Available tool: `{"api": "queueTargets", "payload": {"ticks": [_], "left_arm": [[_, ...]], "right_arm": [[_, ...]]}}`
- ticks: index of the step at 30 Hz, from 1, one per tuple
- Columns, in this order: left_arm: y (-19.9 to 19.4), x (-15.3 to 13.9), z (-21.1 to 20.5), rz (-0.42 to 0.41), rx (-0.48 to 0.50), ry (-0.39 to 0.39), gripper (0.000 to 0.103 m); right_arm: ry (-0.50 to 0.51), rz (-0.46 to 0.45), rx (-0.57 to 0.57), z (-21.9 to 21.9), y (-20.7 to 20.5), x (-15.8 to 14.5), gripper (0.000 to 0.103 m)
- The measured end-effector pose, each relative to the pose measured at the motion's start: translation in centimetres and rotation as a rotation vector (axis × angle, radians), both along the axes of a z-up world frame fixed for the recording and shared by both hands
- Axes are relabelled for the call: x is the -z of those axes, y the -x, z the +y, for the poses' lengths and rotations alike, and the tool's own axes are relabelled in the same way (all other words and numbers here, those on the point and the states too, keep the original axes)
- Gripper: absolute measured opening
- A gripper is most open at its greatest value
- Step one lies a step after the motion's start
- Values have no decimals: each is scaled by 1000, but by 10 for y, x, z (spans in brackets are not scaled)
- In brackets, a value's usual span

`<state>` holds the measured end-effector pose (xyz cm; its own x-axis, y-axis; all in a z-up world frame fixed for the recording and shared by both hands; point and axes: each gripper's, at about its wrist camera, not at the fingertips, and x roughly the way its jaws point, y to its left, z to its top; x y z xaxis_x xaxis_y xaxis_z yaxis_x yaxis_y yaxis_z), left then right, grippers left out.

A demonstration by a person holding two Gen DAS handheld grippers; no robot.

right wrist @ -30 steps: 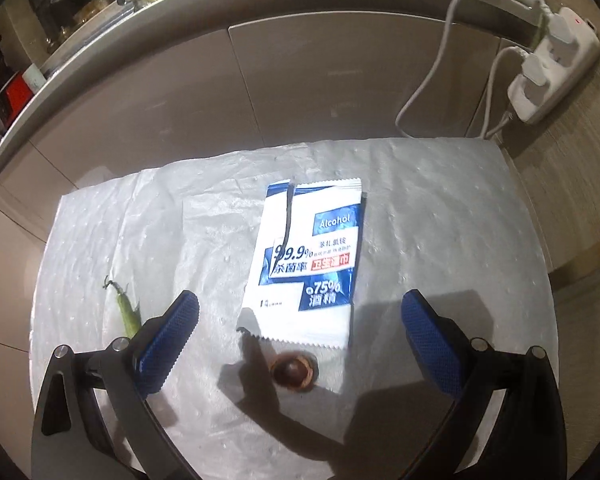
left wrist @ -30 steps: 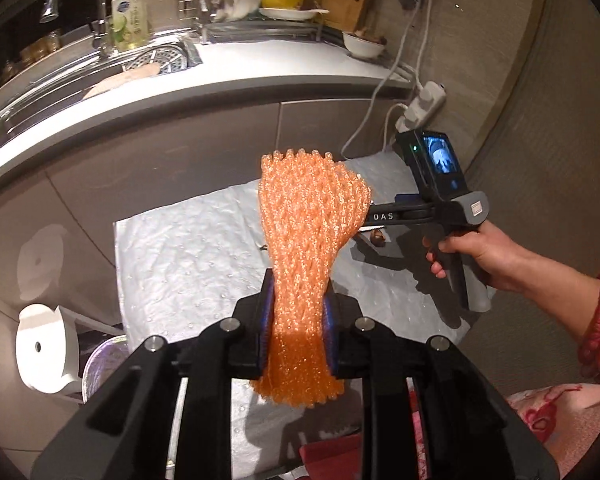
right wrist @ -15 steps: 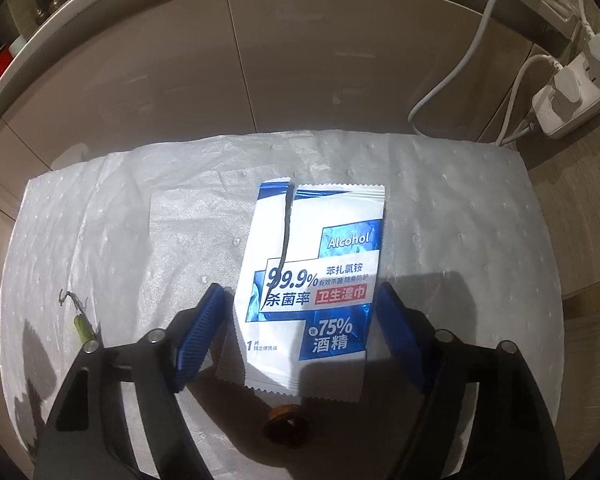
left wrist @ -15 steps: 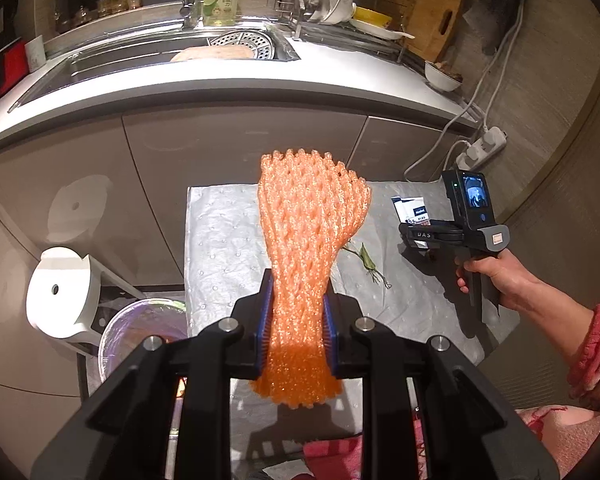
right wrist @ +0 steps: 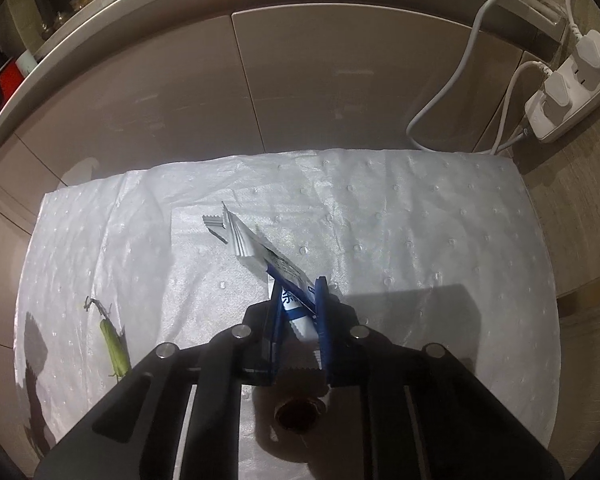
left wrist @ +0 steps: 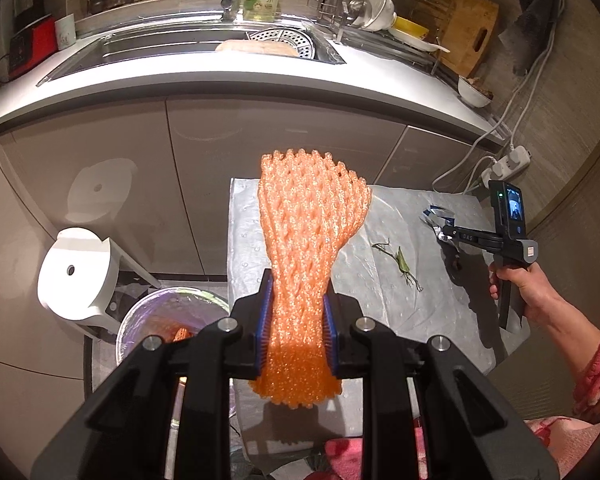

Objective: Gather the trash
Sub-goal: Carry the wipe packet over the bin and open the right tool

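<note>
My left gripper (left wrist: 296, 312) is shut on an orange foam fruit net (left wrist: 308, 224) and holds it in the air above the left edge of the white mat (left wrist: 380, 304). A trash bin (left wrist: 160, 320) lined with a clear bag stands on the floor below and to the left. My right gripper (right wrist: 298, 312) is shut on a blue and white alcohol wipe packet (right wrist: 256, 248), folded between the pads and lifted off the mat (right wrist: 420, 240). It also shows in the left wrist view (left wrist: 440, 220). A green stem (right wrist: 112, 340) lies on the mat's left. A brown nut shell (right wrist: 298, 416) lies under the right gripper.
Beige cabinet doors (left wrist: 260, 152) rise behind the mat under a white counter (left wrist: 220, 80) with a sink and dish rack. A white stool (left wrist: 76, 276) stands beside the bin. A power strip (right wrist: 572, 84) with cables hangs at the right wall.
My right gripper came down over the wipe packet and shut on it, crumpling and lifting it. My left gripper carried the orange net left and back, bringing the bin into view.
</note>
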<state>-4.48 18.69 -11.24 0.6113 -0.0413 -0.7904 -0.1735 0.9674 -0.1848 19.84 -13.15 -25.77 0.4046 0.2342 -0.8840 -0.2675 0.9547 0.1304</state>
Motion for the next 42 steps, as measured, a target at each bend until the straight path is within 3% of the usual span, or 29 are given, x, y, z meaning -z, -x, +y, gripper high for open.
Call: {"api": "queueTargets", "payload": {"ticks": [4, 8, 12, 16, 22, 31, 38, 42], "left_arm": [[8, -1, 17, -10, -20, 11, 21], [19, 3, 35, -7, -38, 8, 21], [33, 14, 57, 8, -49, 2, 21], [51, 26, 79, 34, -56, 1, 21], [81, 36, 113, 51, -75, 11, 21], [106, 52, 151, 101, -37, -8, 21], [118, 63, 169, 138, 1, -21, 21], [123, 68, 176, 147, 8, -19, 21]], "right_arm": [[-96, -10, 19, -3, 12, -25, 12], [-174, -51, -51, 21, 44, -66, 12], [-275, -47, -157, 66, 86, -96, 12], [-365, 28, -269, 127, 130, -100, 12], [-373, 144, -452, 234, 182, -74, 12], [-192, 226, -576, 349, 234, -6, 12], [-57, 257, -581, 391, 246, 48, 13], [-11, 265, -549, 391, 243, 65, 27]]}}
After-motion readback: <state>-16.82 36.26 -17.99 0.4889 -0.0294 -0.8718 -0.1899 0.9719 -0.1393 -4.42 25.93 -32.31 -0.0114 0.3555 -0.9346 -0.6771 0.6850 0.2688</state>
